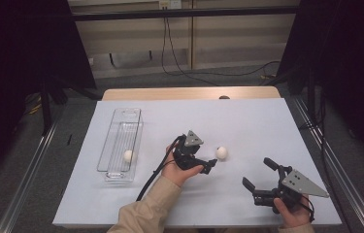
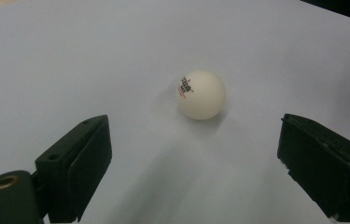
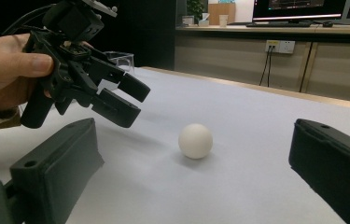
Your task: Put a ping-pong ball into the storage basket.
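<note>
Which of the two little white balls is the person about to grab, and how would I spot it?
Start at the white sheet covering the table, then find the left gripper near its middle. The small white ball lies loose just ahead of its open jaws. The other white ball sits inside the clear plastic tray to the left.

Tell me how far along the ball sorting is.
Done: one white ball already lies in the clear tray. In hand: the left gripper points its open jaws at the second ball, which sits on the white sheet, not yet touched. The right gripper waits open nearby. Left: grasping that ball and probably moving it to the tray.
</note>
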Demonstrator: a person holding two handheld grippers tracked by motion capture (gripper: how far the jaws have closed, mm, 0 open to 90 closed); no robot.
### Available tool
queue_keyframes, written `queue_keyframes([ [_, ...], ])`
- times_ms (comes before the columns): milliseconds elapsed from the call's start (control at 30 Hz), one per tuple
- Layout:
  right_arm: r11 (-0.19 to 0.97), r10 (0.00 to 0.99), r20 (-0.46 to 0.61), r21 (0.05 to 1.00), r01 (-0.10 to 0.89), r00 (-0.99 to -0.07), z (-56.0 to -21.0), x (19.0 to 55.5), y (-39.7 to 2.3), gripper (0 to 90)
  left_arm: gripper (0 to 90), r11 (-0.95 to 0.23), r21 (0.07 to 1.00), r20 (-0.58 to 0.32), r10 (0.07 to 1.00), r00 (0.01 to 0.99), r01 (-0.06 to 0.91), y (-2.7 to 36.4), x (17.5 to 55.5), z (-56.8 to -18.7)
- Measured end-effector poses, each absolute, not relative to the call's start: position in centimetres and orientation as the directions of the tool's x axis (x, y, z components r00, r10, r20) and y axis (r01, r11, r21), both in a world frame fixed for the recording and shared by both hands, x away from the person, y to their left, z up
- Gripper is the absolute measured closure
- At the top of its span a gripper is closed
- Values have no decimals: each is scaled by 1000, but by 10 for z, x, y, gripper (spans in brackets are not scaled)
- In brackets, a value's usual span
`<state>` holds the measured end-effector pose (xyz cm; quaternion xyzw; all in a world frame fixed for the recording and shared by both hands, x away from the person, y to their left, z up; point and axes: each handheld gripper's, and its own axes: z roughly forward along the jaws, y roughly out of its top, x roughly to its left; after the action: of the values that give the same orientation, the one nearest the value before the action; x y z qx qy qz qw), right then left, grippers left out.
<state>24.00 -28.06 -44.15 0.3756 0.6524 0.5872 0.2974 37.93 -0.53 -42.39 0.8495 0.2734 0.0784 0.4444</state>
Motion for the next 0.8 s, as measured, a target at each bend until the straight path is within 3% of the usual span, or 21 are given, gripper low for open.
queue_keyframes([
  [800, 29, 837, 54, 989, 144, -545, -442, 241, -281, 10, 102, -452, 799, -121, 527, 841, 398, -17, 383, -425],
])
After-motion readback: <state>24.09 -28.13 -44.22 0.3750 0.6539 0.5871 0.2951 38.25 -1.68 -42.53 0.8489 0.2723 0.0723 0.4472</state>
